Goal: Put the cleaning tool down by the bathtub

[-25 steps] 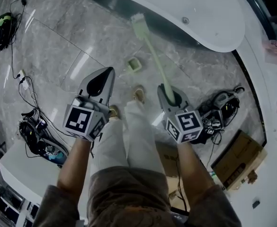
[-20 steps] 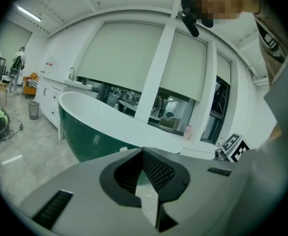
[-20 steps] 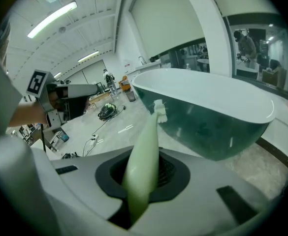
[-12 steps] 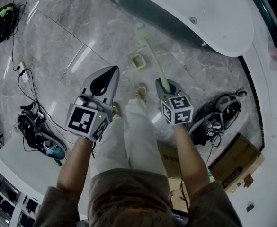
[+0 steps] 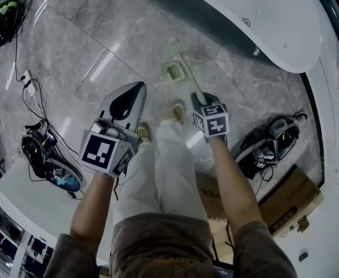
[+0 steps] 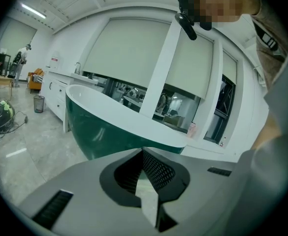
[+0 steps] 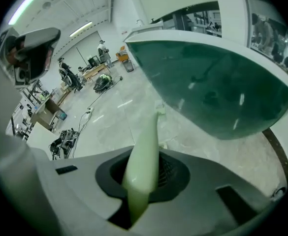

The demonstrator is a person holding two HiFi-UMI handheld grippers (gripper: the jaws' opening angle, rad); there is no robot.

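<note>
The cleaning tool (image 5: pixel 186 68) is a pale green long-handled brush. My right gripper (image 5: pixel 198 96) is shut on its handle (image 7: pixel 144 151), and the brush head (image 7: pixel 159 107) points down towards the marble floor beside the bathtub (image 5: pixel 262 22). The tub has a white rim and a dark green outer wall (image 7: pixel 217 87). A small green square holder (image 5: pixel 174 72) lies on the floor close to the brush head. My left gripper (image 5: pixel 135 86) hangs to the left over the floor, shut with nothing in it (image 6: pixel 144 154). The tub (image 6: pixel 99 127) lies ahead of it.
The person's legs and shoes (image 5: pixel 157 155) stand between the grippers. Cables and a bag (image 5: pixel 47 161) lie on the floor at the left, a black bag (image 5: pixel 268 146) and a cardboard box (image 5: pixel 288 196) at the right. A white counter (image 5: pixel 18 201) is at the lower left.
My right gripper has moved forward towards the tub with the brush, and the brush head has come nearer the green holder. The left gripper has hardly moved.
</note>
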